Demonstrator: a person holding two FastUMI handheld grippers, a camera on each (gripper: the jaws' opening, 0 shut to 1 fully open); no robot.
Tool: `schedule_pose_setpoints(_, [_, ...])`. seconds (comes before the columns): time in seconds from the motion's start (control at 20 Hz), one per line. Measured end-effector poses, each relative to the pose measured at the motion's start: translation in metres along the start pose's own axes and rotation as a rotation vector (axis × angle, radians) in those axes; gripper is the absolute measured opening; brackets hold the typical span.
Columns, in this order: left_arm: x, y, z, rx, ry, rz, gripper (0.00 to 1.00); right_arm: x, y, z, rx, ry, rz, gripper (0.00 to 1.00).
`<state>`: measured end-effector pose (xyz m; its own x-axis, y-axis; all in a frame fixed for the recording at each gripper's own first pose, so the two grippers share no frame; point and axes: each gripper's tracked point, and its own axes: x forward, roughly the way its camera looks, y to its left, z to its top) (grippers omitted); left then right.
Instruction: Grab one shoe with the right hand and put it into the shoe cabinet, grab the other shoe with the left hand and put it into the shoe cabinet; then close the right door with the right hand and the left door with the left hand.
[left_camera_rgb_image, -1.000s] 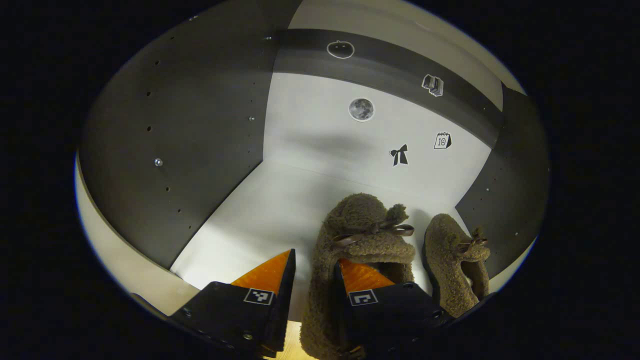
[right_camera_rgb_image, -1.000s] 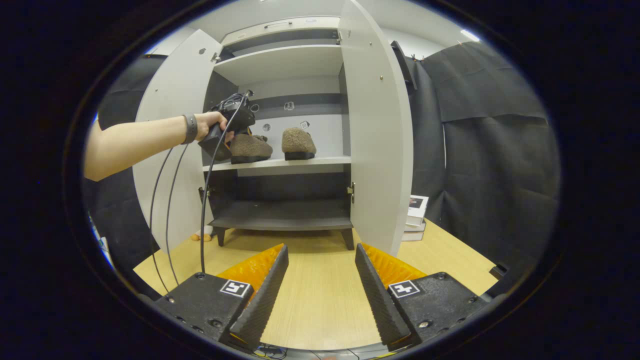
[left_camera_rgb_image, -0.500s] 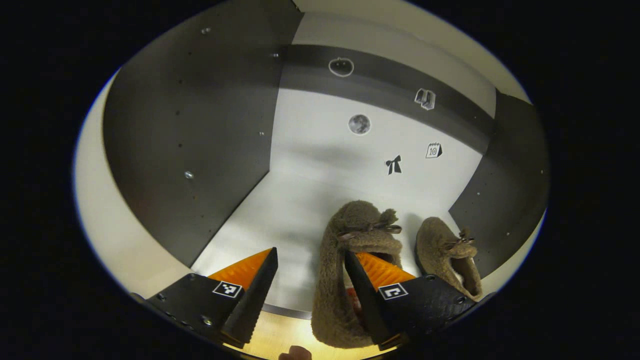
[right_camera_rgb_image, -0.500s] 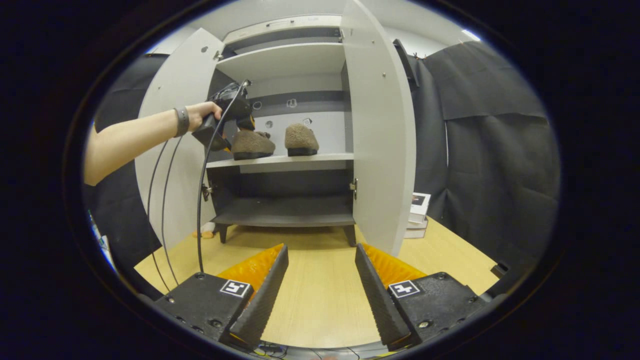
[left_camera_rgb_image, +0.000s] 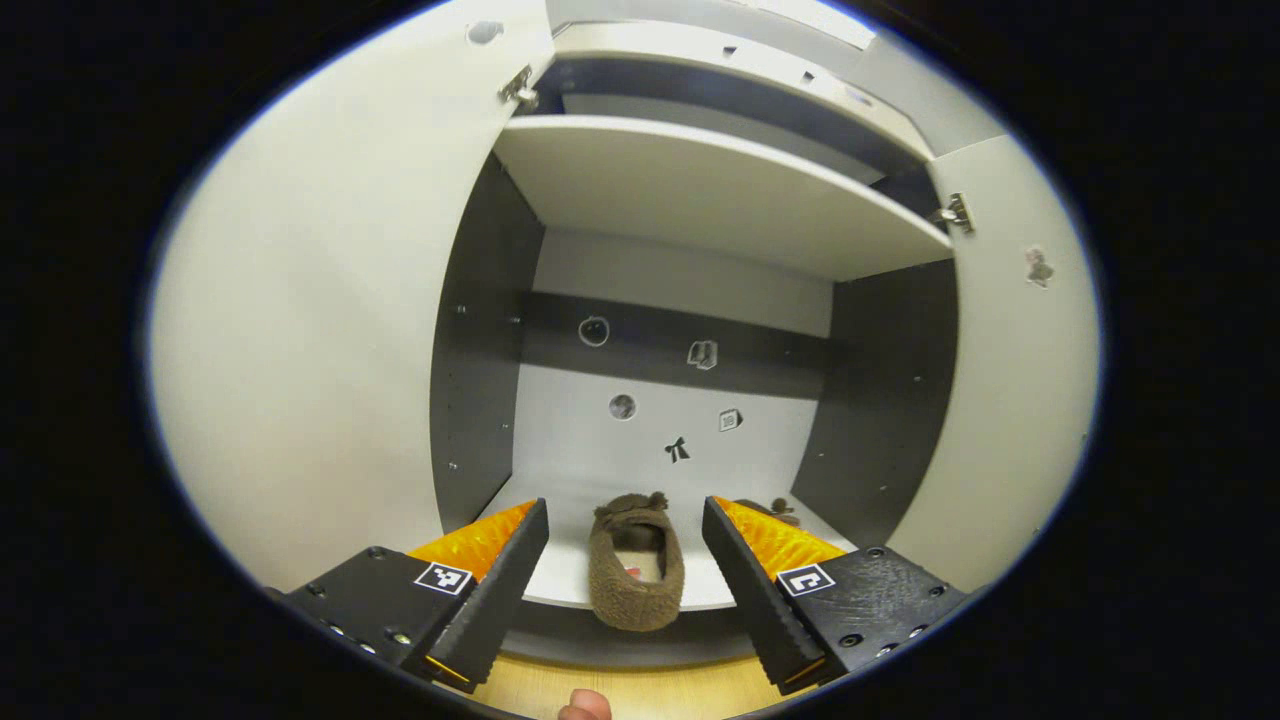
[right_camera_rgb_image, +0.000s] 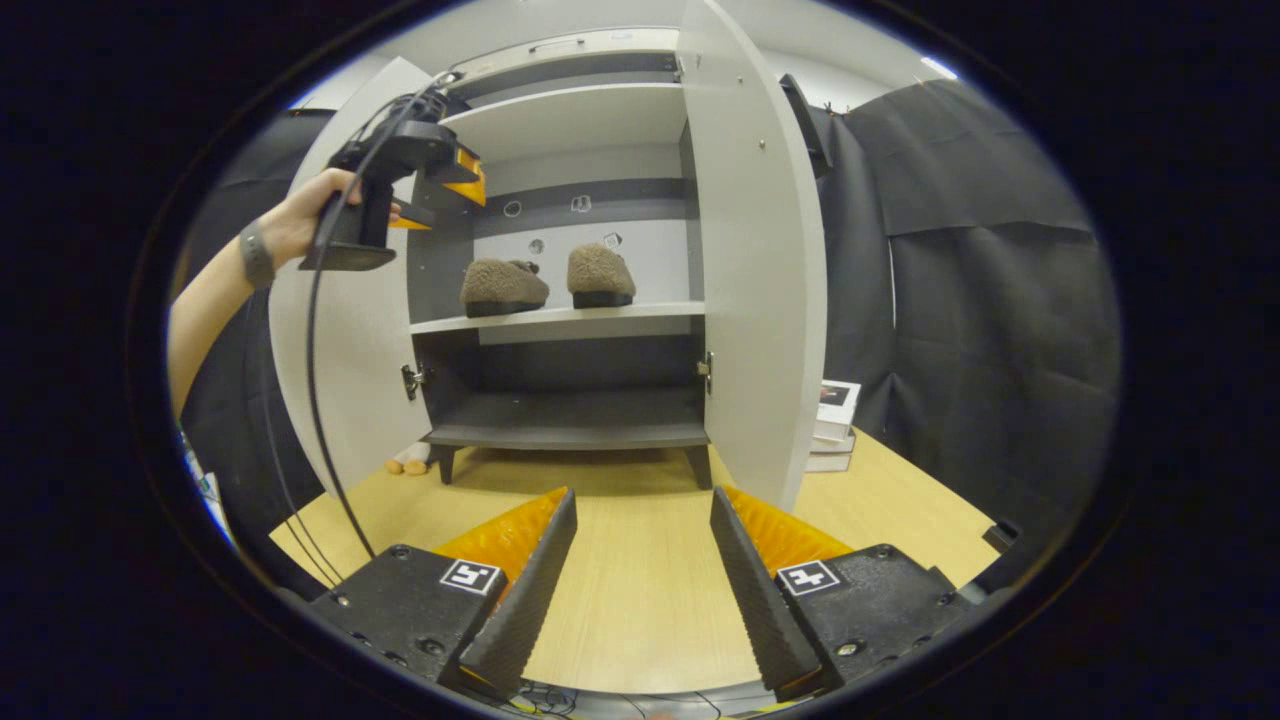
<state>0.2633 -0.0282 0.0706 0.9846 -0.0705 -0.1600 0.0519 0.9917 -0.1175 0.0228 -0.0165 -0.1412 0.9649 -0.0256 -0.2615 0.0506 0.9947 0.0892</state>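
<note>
On the shoe cabinet's (right_camera_rgb_image: 560, 130) middle shelf (right_camera_rgb_image: 560, 318) both fuzzy brown slippers (right_camera_rgb_image: 503, 288) now sit, your left tool (left_camera_rgb_image: 625, 560) and right tool (right_camera_rgb_image: 640, 560) gape empty, so swing the right door (right_camera_rgb_image: 755, 260) closed next.

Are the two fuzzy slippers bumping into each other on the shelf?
Apart. The right gripper view shows the left slipper and the right slipper side by side on the cabinet shelf, with a gap of back wall between them.

fuzzy brown shoes (right_camera_rgb_image: 503, 286); smooth matt cabinet (right_camera_rgb_image: 755, 260); wood-grain tabletop (right_camera_rgb_image: 640, 580).
</note>
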Motion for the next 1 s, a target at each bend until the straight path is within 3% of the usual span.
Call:
schedule_pose_setpoints(0.45, [-0.109, -0.013, -0.037, 0.036, -0.116, -0.058, 0.94, -0.011, -0.01, 0.017, 0.014, -0.035, -0.016, 0.86])
schedule_pose_setpoints(0.75, [-0.157, -0.015, -0.089, 0.045, -0.111, -0.057, 0.94, -0.029, -0.023, 0.053, 0.012, -0.097, -0.006, 0.86])
schedule_pose_setpoints(1.0, [-0.18, -0.005, -0.12, 0.046, -0.105, -0.007, 0.95, -0.032, -0.034, 0.058, 0.024, -0.108, -0.026, 0.86])
